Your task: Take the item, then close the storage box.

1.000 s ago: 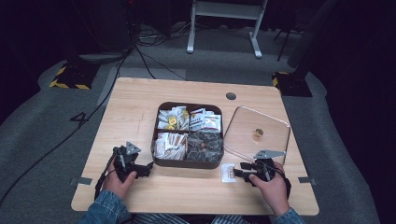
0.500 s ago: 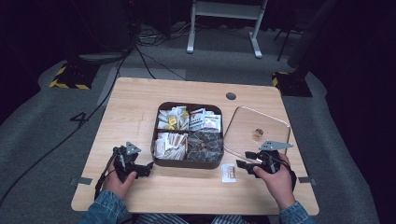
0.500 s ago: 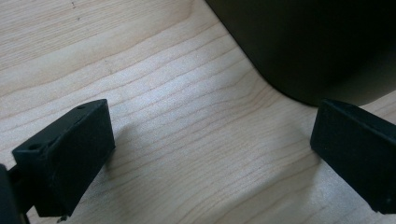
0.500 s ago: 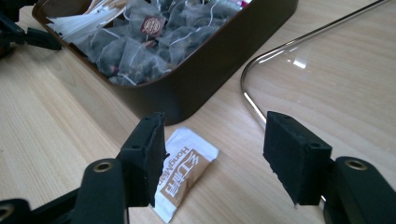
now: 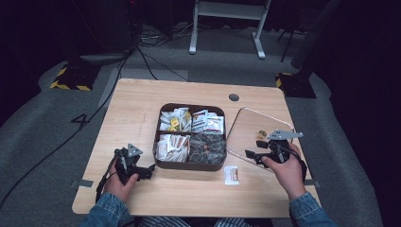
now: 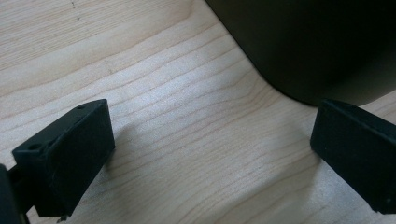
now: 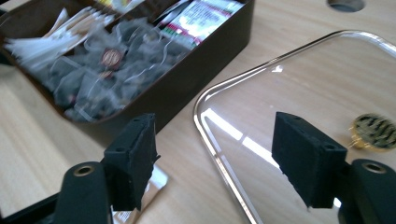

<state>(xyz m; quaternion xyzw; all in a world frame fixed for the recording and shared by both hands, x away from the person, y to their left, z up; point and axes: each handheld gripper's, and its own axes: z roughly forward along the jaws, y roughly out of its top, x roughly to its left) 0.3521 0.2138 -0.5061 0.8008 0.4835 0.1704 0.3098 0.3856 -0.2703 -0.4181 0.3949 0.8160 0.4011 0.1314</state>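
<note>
- Pale wooden table [image 5: 137,109] with a light grain stands on grey carpet, and the room around it is dark; we see black cables on the floor and the white legs of a stand behind.
- On the middle of the table we see a dark brown box with four compartments [image 5: 190,165]. The near right compartment holds dark mesh tea bags [image 7: 100,74], the near left one white paper sachets [image 5: 171,144], and the two far ones hold printed packets.
- Just right of the box lies a clear flat lid with a thin metallic rim and a small golden knob [image 5: 257,124].
- A small white printed sachet [image 5: 231,174] lies alone on the table, near the front of the box.
- Our right gripper [image 5: 251,154] hovers over the near left corner of the lid, jaws apart and empty.
- Our left gripper [image 5: 150,169] rests low by the left front corner of the box, jaws wide apart, gripping nothing.
</note>
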